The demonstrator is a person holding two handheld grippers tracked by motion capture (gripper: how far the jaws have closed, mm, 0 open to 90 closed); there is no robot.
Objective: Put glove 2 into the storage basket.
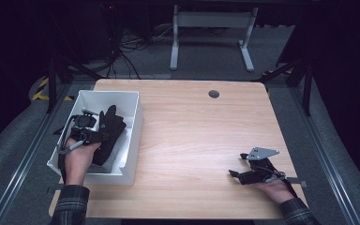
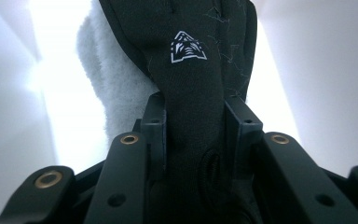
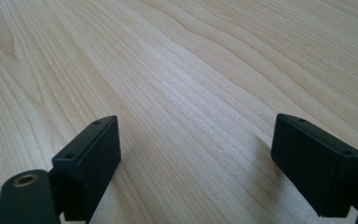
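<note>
We see a black glove [image 2: 191,84] clamped between the jaws of the left gripper [image 1: 90,132], inside the white bin [image 1: 133,123] at the near left of the bench [image 1: 201,136]; the jaws press on its narrow cuff end, likely because that is the firmest part to carry limp fabric by, and the fingers hang free toward the bin's far wall. In the left gripper view the glove bears a small white logo, and a pale fleecy piece [image 2: 107,79] lies just behind it, perhaps a lining or a second item; we cannot tell which. The bin's floor is washed out by glare there, and from the high view the hand and gripper cover much of the glove, so whether more lies under it is unclear. The right gripper [image 1: 236,174] rests at the near right of the bench, well apart from the bin, its jaws spread wide over bare wood with nothing between them, seemingly parked out of the way.
</note>
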